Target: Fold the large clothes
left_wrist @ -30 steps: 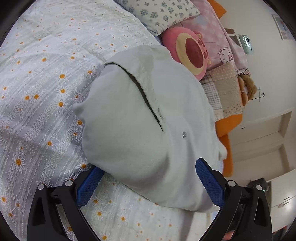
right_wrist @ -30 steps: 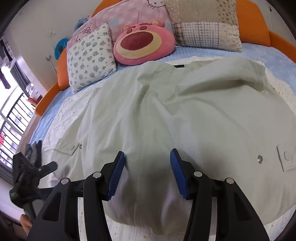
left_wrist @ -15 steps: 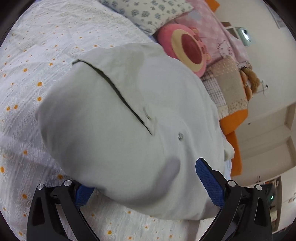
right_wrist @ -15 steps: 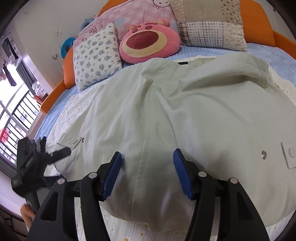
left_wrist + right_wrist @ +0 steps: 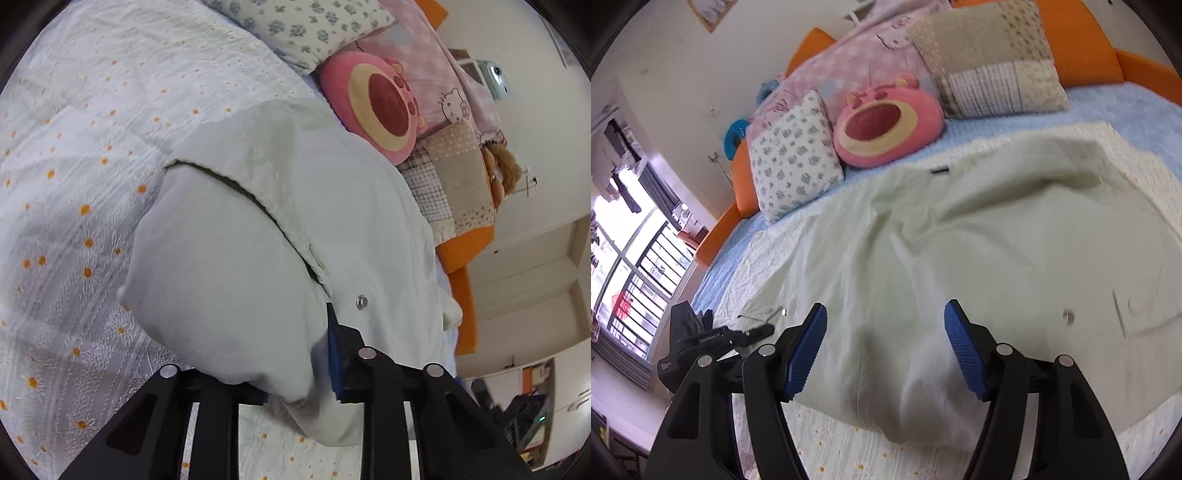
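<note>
Bright daylight from window left of right tongs; motion blur there, fisheye-bent edges.

The pale green jacket is matt woven cloth, softly creased, with a stitched hem and a shiny metal snap. Under it the white bedspread is textured cloth, puckered in ridged rows and embroidered with orange-centred daisies. The left gripper has matt black plastic arms, bright metal pivot pins and a ribbed blue pad; the right gripper looks the same, its blue pads finely ridged. The pink bear cushion is soft plush, the floral pillow printed cotton, the patchwork pillow matt pieced cloth.
</note>
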